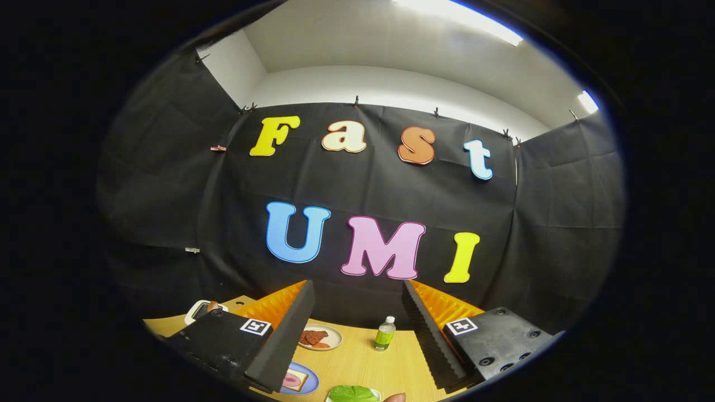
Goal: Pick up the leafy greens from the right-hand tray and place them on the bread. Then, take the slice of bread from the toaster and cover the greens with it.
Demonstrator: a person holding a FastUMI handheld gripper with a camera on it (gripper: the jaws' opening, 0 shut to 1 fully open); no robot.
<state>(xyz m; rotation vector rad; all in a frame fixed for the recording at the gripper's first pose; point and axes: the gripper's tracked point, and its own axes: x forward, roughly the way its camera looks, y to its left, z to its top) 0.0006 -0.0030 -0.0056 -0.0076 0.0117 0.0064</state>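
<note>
Two fingers (357, 335) gape wide, empty, above the bench (363, 363). Leafy greens (352, 393) lie near, between them; bread (295, 381) waits left for topping.

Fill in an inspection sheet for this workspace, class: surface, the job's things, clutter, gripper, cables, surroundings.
Surface: light wooden table, seen between and beyond the jaws.
Job's things: leafy greens on a pale tray just ahead of the jaws; bread slice with a pink topping on a blue plate, partly behind one finger; white toaster at the table's far corner with something brown in its slot.
Clutter: plate of reddish-brown slices; small green-labelled bottle, upright, beyond the jaws.
Gripper: gripper open, jaws wide apart, holding nothing, raised above the table.
Cables: nothing seen.
Surroundings: black cloth wall, white ceiling with strip lights; a fingertip beside the greens.
</note>
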